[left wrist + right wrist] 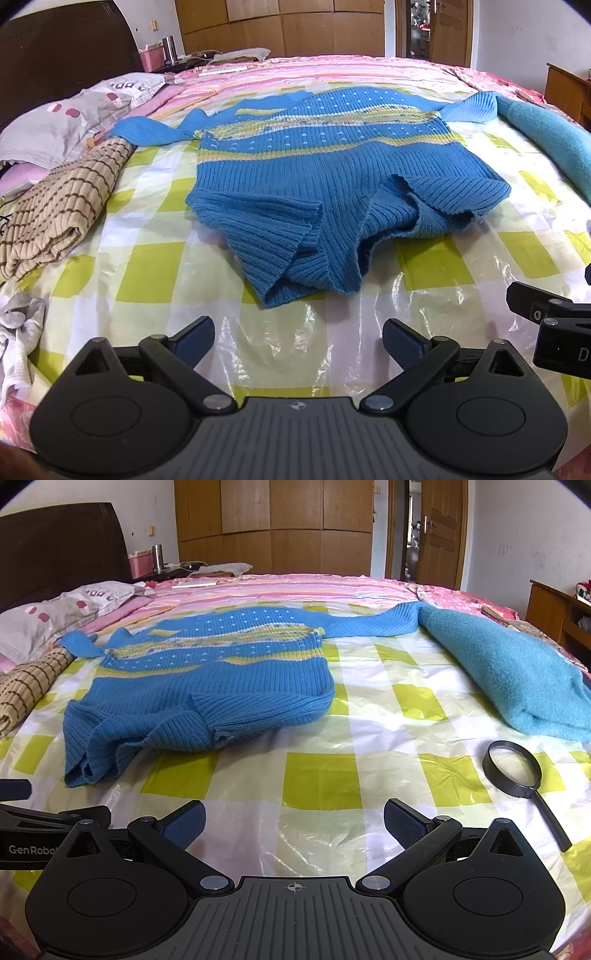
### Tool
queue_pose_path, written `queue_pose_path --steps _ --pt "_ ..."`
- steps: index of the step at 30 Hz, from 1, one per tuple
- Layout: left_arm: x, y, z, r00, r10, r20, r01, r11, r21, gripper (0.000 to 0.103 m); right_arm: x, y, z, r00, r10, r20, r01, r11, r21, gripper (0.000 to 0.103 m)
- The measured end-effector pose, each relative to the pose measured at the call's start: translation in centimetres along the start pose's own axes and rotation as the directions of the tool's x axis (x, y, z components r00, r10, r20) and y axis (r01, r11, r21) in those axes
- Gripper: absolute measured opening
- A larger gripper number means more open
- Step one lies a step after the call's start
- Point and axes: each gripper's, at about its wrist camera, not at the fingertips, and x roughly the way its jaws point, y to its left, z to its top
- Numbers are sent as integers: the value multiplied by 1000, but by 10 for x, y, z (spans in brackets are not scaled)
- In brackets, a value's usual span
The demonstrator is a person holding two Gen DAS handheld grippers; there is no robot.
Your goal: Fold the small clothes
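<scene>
The blue knitted sweater [317,177] lies spread across the middle of the left wrist frame, on the bed's checked plastic sheet [155,266], its sleeves reaching toward the upper left and upper right and its ribbed hem bunched and rumpled nearest the cameras; in the right wrist view it sits left of centre. The left claw [298,338] hovers at the bottom of its frame just short of that hem, jaws spread wide and gripping nothing, and the right claw [294,819] is likewise wide apart and empty, over bare sheet to the lower right of the garment. The step in hand appears to be the first reach, and it would go best if the rumpled hem were flattened first, each claw pinching only the knit and not the slippery plastic beneath, so later creases run straight. A sleeve fold could follow, though the far sleeve touches a teal fleece [517,675] at the right. A striped beige cloth [55,210] lies at the left edge, and a magnifying glass [513,768] rests at lower right, well clear
</scene>
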Motion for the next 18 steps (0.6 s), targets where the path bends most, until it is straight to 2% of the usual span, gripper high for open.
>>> queue_pose_path --steps 18 --pt "1 3 0 1000 5 -4 -5 1000 -15 103 1 -1 0 1000 8 3 -8 1000 6 102"
